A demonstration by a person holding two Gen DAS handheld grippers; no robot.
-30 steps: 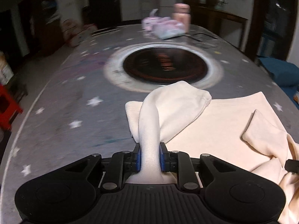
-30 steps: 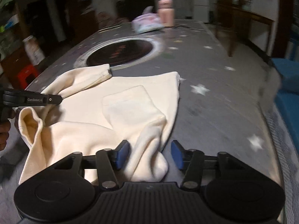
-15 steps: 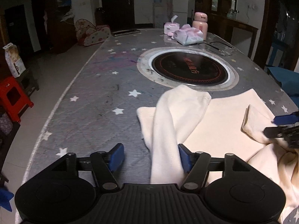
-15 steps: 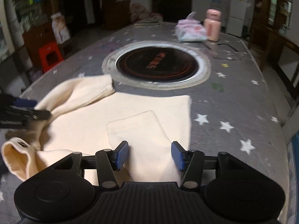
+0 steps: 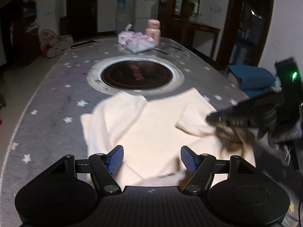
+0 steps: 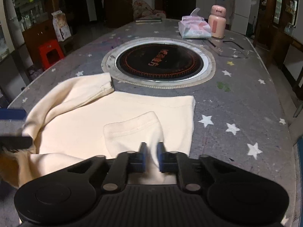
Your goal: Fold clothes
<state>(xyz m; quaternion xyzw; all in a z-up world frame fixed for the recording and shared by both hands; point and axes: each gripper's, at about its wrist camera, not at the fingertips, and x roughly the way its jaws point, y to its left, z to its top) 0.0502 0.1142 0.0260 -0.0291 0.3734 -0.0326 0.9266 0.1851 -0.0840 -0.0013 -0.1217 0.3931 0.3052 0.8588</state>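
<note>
The cream top (image 6: 117, 121) lies flat on the near end of the table (image 6: 236, 94), w/ both sleeves folded in over its middle.

The right wrist view shows what the left one can't: the right claw (image 6: 151, 156) is pinched nearly closed on the right sleeve (image 6: 132, 132), cloth squeezed btwn its blue pads (image 6: 142, 157). That view is sharp. You can see the other sleeve's cuff (image 6: 106, 86) resting near the round cooker ring (image 6: 159, 62).

The left wrist view is blurry. It shows the left claw (image 5: 152, 158) wide open over the top, w/ nothing held. Its blue pads (image 5: 115, 158) sit well apart. It also shows the right tool from the side (image 5: 246, 117), low over the cloth, w/ a green light on.

The table is gray w/ white stars. A pink bottle (image 6: 216, 23) & a tissue pack (image 6: 195, 28) stand touching at the far end. A red stool (image 6: 50, 54) is on the floor, left. A white fridge (image 6: 242, 9) stands at the back. The room is dim, w/ dark wood shelves & doors.
</note>
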